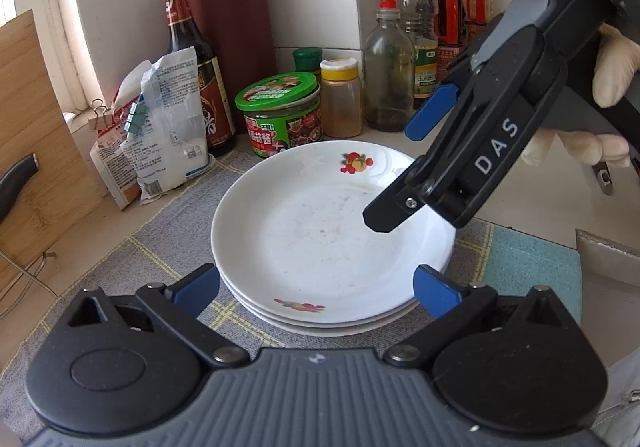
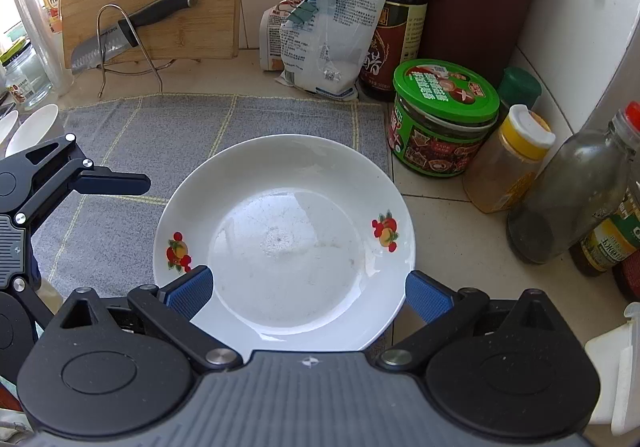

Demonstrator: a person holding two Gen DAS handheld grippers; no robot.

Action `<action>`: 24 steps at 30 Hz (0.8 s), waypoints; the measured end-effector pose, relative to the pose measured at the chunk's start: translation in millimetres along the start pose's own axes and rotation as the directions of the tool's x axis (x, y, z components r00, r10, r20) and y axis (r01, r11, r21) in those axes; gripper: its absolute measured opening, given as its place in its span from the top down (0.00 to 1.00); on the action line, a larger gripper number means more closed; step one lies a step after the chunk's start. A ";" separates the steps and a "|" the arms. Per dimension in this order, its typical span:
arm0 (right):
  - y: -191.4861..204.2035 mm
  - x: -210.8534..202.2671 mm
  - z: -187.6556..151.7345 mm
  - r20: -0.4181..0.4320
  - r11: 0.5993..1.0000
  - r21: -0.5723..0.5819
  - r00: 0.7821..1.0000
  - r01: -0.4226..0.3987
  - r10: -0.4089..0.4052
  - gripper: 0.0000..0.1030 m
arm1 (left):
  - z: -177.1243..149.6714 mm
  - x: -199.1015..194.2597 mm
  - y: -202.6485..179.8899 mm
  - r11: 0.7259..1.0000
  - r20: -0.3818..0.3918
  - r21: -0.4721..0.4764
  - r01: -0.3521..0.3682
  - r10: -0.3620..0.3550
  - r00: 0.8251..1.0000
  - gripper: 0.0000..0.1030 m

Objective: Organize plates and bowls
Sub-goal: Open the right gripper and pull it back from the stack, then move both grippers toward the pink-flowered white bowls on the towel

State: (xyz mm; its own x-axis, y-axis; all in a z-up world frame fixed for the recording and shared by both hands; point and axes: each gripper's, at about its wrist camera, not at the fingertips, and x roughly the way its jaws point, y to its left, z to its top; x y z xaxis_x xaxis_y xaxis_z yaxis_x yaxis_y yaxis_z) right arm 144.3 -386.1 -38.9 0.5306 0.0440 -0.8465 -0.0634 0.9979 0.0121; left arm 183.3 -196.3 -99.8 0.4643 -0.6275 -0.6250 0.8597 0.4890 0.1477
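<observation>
Plates (image 1: 320,231) sit stacked on a grey checked mat (image 2: 160,127) on the worktop (image 2: 448,231), with jars and bottles just beside them toward the wall: a green-lidded jar (image 2: 444,119), a yellow-capped spice jar (image 2: 508,163) and a dark sauce bottle (image 2: 400,7). At least three rims show in the left wrist view; the top plate is white with fruit prints at opposite edges. The left gripper (image 1: 316,289) has its jaws apart, the stack's near edge lying directly ahead between the two blue pads, not touching either. The right gripper (image 2: 308,293) also has its jaws apart and comes from the opposite side, the top plate's near rim lying between its pads; whether a pad touches the rim cannot be told. A gloved hand (image 1: 612,67) holds it. Both grippers appear about equally near the stack. Two white dishes (image 2: 32,129) wait at the far left, near the left gripper. Judged progress: plates gathered; remaining dishes probably come next.
</observation>
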 end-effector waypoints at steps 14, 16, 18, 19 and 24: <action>18.9 -18.8 0.4 0.197 0.993 -0.114 0.980 0.036 -0.013 0.00 | 0.3 -38.2 0.5 0.966 0.051 -0.175 -0.191 0.203 0.978 0.01; 21.2 -19.5 1.3 0.208 0.992 -0.124 0.978 0.015 0.011 0.00 | -0.8 -45.2 1.6 0.948 0.042 -0.225 -0.227 0.242 0.969 0.01; 25.6 -19.8 0.5 0.227 0.990 -0.140 0.973 -0.001 0.033 0.00 | -2.5 -51.8 1.5 0.925 0.031 -0.264 -0.273 0.291 0.956 0.01; 28.1 -19.7 -0.1 0.236 0.988 -0.154 0.971 -0.009 0.046 0.00 | -3.4 -54.5 0.9 0.914 0.025 -0.277 -0.297 0.316 0.949 0.01; 43.5 -18.0 -0.9 0.261 0.974 -0.219 0.957 -0.064 0.122 0.00 | -12.0 -71.6 -3.7 0.855 -0.023 -0.334 -0.397 0.413 0.910 0.01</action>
State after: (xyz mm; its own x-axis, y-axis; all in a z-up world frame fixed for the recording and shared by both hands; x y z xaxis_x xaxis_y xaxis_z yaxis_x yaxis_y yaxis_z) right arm 131.3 -343.6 -23.6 0.7213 0.1764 -0.6698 -0.2813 0.9583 -0.0506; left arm 144.4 -145.9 -64.8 0.7732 -0.3551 -0.5254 0.4795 0.8696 0.1179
